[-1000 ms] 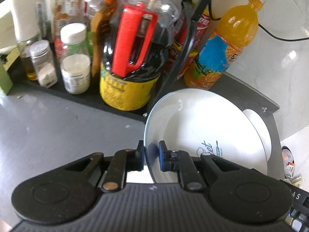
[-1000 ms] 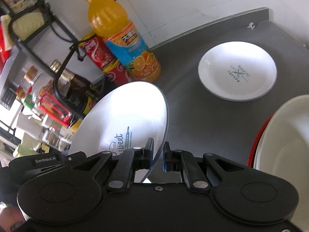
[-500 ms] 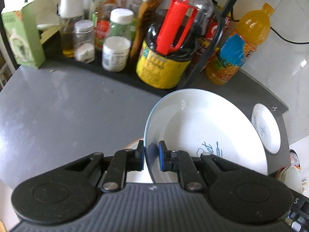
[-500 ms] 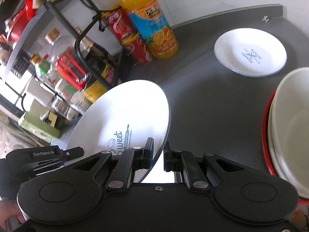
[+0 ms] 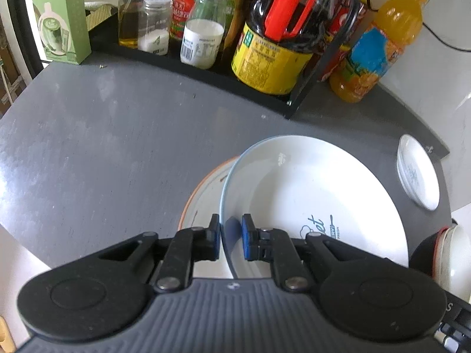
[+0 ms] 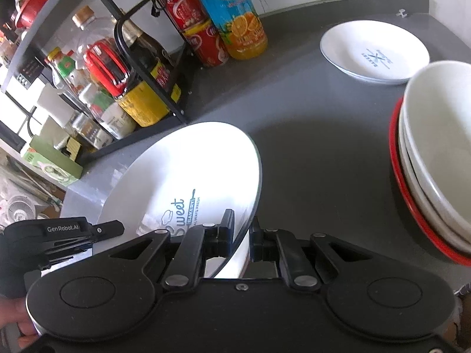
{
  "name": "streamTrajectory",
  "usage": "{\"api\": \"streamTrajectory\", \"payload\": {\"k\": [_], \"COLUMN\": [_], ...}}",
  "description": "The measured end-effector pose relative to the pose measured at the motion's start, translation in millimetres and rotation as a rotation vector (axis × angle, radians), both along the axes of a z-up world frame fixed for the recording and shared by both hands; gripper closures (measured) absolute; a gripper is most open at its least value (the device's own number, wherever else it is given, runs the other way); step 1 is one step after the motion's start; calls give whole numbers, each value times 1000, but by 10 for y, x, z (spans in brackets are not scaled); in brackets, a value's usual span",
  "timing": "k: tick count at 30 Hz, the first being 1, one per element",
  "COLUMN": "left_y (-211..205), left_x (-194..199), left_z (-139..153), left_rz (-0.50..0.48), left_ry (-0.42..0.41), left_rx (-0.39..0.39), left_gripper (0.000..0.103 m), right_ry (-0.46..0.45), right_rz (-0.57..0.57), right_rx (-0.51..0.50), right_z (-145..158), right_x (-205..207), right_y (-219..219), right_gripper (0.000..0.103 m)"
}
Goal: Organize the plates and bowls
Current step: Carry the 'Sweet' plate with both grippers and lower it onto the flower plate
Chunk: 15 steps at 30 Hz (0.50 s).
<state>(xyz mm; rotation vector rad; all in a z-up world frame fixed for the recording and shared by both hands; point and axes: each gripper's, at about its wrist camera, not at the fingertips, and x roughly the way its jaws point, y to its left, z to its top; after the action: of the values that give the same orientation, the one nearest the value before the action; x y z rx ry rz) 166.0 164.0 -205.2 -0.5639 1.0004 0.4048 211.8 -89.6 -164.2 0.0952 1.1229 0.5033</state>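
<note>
On the left rim of the large white plate (image 5: 309, 206) my left gripper (image 5: 231, 239) is clamped, blue pads either side of the edge. A second ago the bottles on the rack filled that view; now the rack (image 5: 294, 108) sits farther off and much grey counter (image 5: 103, 147) shows. New in view: an orange-rimmed plate (image 5: 203, 200) on the counter directly under the plate's left edge. Reading: the plate has been carried back from the rack and lowered toward that plate.

Moving right, the plate spans between both tools, tilted, its "Sweet Bakery" print facing up. My right gripper (image 6: 241, 236) is clamped on the opposite rim; both grips unchanged across the last second.

Farther right, the stack of white bowls (image 6: 435, 147) on a red-rimmed plate (image 6: 397, 170) has come much more into the right view than before; the small white plate (image 6: 374, 51) lies beyond it, near the counter's far corner.

Judgement: this looks like a stacking step, large plate onto the orange-rimmed one. Not yet set down; whether the two touch I cannot tell. Next need: level it and centre it before releasing both rims.
</note>
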Motion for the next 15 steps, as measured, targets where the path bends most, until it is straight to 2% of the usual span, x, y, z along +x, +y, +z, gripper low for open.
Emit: {"api": "streamTrajectory", "payload": {"k": [15], "left_y": [-61], "left_x": [19], "left_z": [-90], "left_rz": [2], "left_ry": [71], "left_rx": [26], "left_gripper": [87], "right_ry": [-10], "right_rz": [37], "right_rx": [-62], "right_z": [-9], "right_x": [-55], "right_y": [92], "right_gripper": [93]}}
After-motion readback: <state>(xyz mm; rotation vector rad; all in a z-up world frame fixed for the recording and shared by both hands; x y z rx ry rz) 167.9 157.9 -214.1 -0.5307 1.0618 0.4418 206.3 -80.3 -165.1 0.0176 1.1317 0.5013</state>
